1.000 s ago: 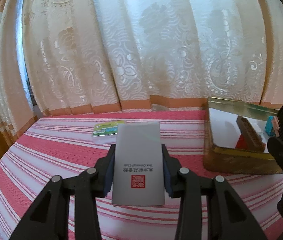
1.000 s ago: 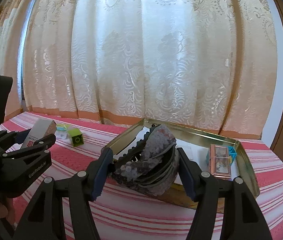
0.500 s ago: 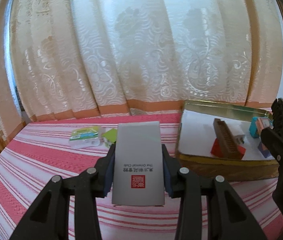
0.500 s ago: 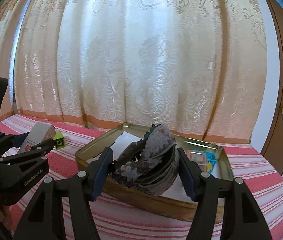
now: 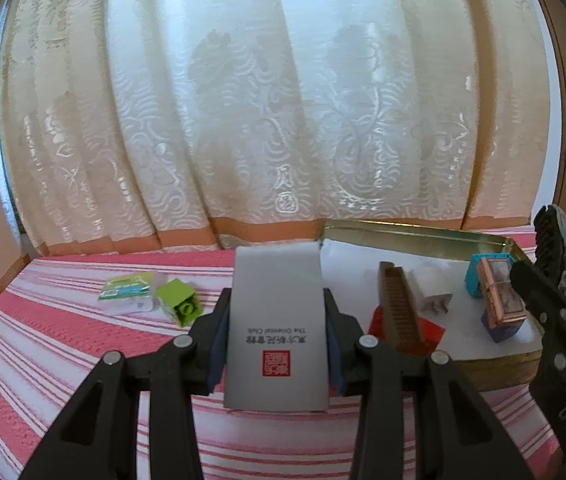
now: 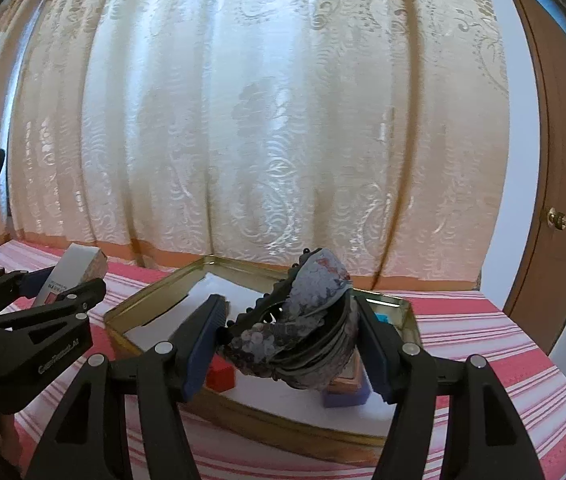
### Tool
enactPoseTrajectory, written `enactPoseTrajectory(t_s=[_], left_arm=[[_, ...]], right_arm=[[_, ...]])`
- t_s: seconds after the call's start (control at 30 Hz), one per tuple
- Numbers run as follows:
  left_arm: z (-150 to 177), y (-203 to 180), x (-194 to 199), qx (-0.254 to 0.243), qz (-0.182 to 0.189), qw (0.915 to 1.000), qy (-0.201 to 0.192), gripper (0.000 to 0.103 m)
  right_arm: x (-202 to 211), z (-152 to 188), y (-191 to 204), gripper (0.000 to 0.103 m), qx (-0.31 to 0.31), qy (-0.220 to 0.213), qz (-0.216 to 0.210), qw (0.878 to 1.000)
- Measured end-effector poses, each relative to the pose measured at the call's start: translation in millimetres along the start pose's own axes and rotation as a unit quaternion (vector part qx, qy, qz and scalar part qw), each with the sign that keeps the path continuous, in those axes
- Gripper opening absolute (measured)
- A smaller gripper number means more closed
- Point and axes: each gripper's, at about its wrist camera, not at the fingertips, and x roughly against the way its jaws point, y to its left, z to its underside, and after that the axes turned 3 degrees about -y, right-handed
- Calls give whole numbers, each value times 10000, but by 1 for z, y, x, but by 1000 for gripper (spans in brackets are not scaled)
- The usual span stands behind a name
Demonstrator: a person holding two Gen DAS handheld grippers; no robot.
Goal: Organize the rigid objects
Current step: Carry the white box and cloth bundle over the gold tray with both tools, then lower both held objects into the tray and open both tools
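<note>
L hand-held gripper (image 5: 277, 332) clamps grey box (image 5: 277, 344); R hand-held gripper (image 6: 289, 344) clamps sequined clip (image 6: 299, 336) (over tin (image 6: 155, 300)).

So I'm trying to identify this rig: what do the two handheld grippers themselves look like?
Both look alike. The left gripper and right gripper are matte black plastic, each with two angular fingers that have cut-out openings and round silver pivot pins. The inner pads are dark blue. Seen from the right wrist, the left gripper's side carries small white lettering, too blurred to read. No cables show.
</note>
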Motion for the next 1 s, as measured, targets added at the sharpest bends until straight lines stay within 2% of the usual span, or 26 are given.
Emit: enactPoseTrajectory(t_s=[0.57,1.0], left_arm=[[-13,-45,-21,-94,331,9994,38,40],[-22,-79,-34,-191,524,9984,43,40]], right_arm=[[-22,-4,-49,66,-133,27,451,9989],[-40,-4,-70,66,-195,141,640,9977]])
